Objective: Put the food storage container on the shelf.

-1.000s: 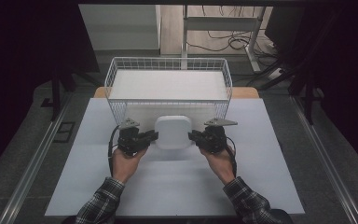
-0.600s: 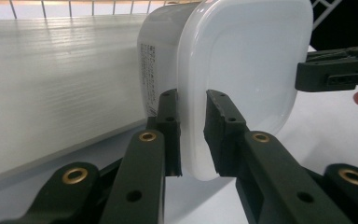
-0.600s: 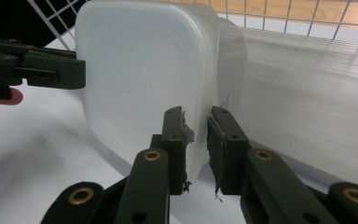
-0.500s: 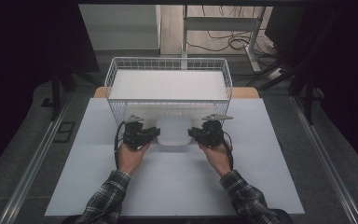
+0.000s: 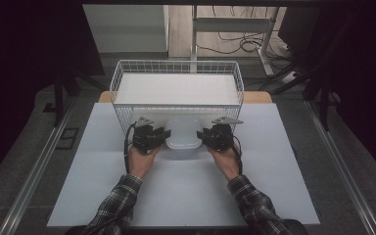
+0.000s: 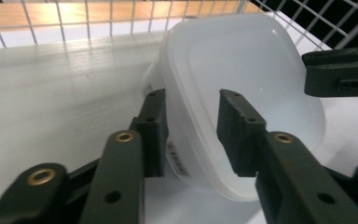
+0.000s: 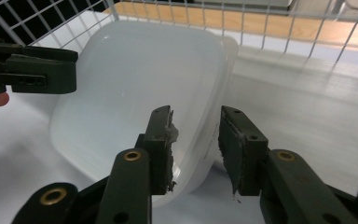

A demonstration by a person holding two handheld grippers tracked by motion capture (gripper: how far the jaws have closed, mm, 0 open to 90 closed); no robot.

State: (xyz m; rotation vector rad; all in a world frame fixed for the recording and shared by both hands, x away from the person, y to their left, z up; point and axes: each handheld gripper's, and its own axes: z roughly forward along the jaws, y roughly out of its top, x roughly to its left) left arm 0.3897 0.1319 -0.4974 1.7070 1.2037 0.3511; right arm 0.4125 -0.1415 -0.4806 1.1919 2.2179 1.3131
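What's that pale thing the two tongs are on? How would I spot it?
Find the white wire basket at the table's far edge. On the table right against its near wall sits a milky plastic container, flanked by the two black tongs; it's the one smooth, rounded-cornered tub there.

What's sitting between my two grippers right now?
The translucent plastic container spans the gap between the left gripper and the right gripper, on the white table, in the high view.
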